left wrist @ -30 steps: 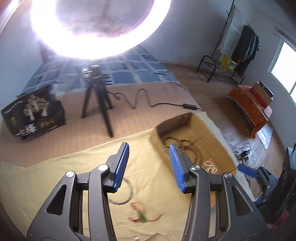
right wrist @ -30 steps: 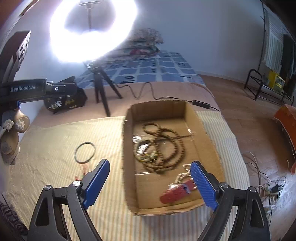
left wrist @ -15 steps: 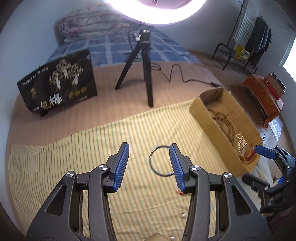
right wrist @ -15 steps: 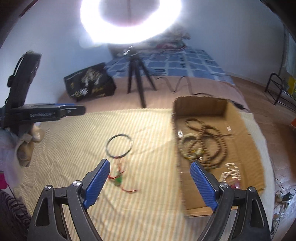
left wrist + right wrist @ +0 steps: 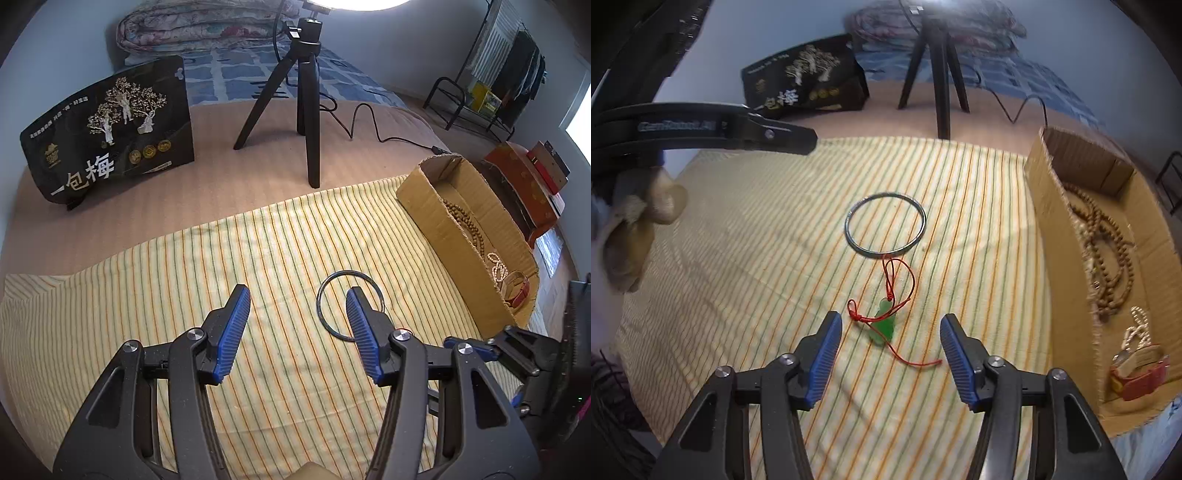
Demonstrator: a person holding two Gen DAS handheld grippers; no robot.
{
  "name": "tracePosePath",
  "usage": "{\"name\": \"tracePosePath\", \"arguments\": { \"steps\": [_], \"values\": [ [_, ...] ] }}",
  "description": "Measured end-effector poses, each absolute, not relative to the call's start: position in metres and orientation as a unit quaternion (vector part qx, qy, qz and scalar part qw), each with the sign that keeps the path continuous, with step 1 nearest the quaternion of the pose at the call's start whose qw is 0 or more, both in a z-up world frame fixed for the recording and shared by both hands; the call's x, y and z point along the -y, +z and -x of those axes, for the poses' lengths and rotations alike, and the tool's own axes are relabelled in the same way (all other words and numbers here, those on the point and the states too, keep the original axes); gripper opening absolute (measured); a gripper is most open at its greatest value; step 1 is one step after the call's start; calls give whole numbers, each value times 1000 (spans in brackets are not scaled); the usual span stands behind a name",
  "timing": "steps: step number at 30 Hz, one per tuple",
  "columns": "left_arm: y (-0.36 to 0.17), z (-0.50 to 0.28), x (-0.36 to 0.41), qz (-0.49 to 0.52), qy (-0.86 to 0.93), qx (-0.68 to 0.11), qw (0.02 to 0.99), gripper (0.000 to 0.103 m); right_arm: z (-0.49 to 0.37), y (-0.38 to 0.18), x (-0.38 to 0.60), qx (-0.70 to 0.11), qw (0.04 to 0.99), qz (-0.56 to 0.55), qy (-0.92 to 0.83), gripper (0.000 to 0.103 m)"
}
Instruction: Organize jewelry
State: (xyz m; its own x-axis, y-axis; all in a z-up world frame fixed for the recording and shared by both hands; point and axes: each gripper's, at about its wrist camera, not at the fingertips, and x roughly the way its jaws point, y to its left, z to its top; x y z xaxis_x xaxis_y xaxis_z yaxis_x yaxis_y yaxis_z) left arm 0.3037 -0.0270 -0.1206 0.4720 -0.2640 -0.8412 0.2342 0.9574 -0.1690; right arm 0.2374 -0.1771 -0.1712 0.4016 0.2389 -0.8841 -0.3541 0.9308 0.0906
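Left wrist view: the left tool (image 5: 298, 301) hangs over the striped cloth (image 5: 155, 280) spread on the bed, its jaws parted and empty after widening a little. Its right-hand pad overlaps the near side of the thin dark bangle (image 5: 350, 303), which lies flat on the cloth; whether the pad touches it cannot be told. The cardboard box (image 5: 424, 192), holding wooden beads, a pale strand and a red piece, stands off to the right, well apart from the bangle. For a clean pickup, the tool would likely need to shift right until one pad sits inside the ring and one outside, then pinch the rim rather than press it into the soft fabric.

Right wrist view: the right tool (image 5: 891, 325) stands released, its jaws just narrowed, with nothing pressed between the pads. The green pendant (image 5: 883, 325) on its red cord (image 5: 897, 280) lies on the cloth between and just beyond the tips, and the cord's loop reaches the bangle's (image 5: 885, 223) near edge. The safer grip is judged to be on the pendant itself, since the thin cord could slip; lifting slowly should show whether the loop drags the bangle. The box (image 5: 1060, 221) waits at right.
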Motion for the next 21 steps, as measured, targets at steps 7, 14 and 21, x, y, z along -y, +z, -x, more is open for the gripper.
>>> {"name": "tracePosePath", "arguments": {
  "steps": [7, 14, 21],
  "values": [
    [-130, -310, 34, 16, -157, -497, 853, 55, -248, -192, 171, -538, 826, 47, 163, 42],
    [-149, -318, 53, 22, -181, -517, 836, 56, -248, -192, 181, -538, 829, 48, 146, 28],
    [-165, -326, 53, 51, -177, -537, 823, 57, -247, -191, 187, -534, 829, 42, 162, 31]
  ]
}}
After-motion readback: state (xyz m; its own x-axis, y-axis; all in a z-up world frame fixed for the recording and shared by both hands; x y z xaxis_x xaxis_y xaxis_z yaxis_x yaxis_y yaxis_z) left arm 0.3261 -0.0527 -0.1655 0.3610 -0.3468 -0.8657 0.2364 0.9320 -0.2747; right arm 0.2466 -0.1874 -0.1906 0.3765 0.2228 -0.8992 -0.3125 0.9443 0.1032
